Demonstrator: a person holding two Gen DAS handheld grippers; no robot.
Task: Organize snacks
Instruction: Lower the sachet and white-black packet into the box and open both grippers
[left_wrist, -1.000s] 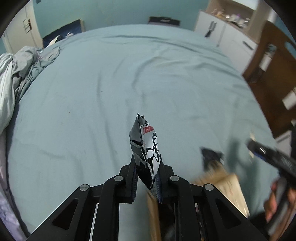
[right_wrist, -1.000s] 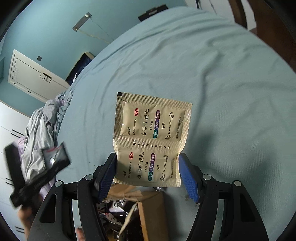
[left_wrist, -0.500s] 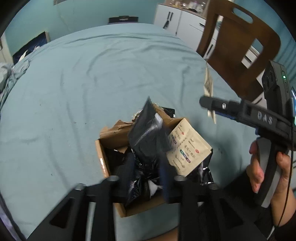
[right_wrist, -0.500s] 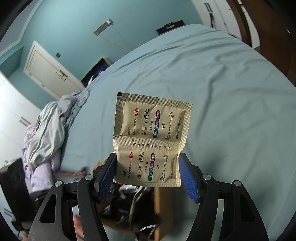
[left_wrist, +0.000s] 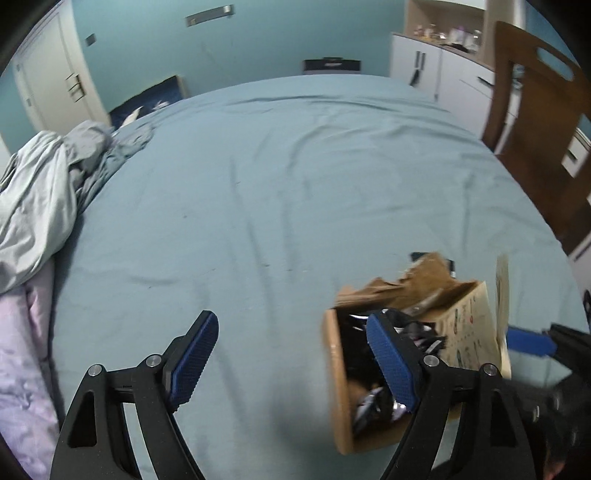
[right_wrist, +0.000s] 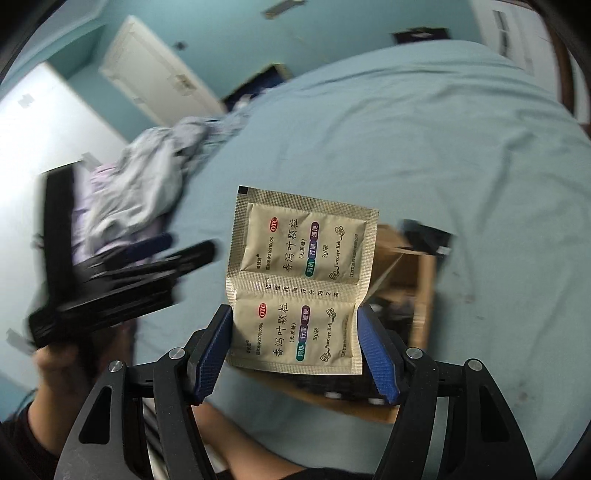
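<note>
My left gripper is open and empty, just left of a cardboard box on the bed. The box holds several dark snack packets and a beige sachet. My right gripper is shut on a beige double sachet with Chinese print, held flat by its edges above the box. In the left wrist view the held sachet shows edge-on beside a blue finger pad of the right gripper. The left gripper shows blurred at left in the right wrist view.
The box sits near the front edge of a bed with a teal sheet. A crumpled grey blanket lies at the left. A wooden chair and white cabinets stand at the right.
My left gripper dropped the black snack packet into the box, opened and moved left. My right gripper moved over the box with the sachet still held.
</note>
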